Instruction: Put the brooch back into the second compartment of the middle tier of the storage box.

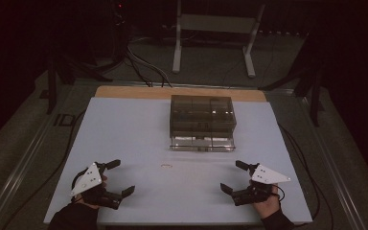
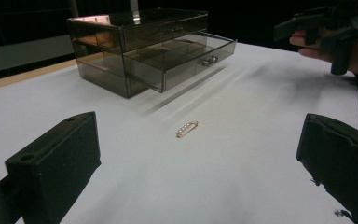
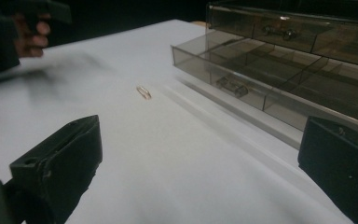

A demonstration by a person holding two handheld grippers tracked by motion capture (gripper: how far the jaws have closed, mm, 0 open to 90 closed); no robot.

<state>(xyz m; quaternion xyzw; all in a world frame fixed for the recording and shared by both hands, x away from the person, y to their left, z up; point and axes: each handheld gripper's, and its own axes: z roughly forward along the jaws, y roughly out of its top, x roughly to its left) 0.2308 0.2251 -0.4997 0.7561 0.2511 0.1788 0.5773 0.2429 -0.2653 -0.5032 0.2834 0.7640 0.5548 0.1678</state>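
A smoky clear drawer box (image 1: pixel 201 122) stands at the middle back of the white table, its bottom drawer (image 2: pixel 182 58) pulled out toward me and split into compartments. A small gold clasp with tiny stones (image 2: pixel 187 129) lies flat on the table in front of it, also visible as the clasp (image 1: pixel 166 166) and the clasp (image 3: pixel 143 92). My left gripper (image 1: pixel 120 177) rests at the near left, jaws wide apart, nothing between them. My right gripper (image 1: pixel 234 176) rests at the near right, jaws equally wide and empty. Both point inward toward the clasp.
The white table top (image 1: pixel 124 129) lies on a wooden board whose edge (image 1: pixel 124 92) shows at the back. Beyond it stand a white frame (image 1: pixel 215 28) and floor cables (image 1: pixel 143 67). Open table surface lies between both grippers and the box.
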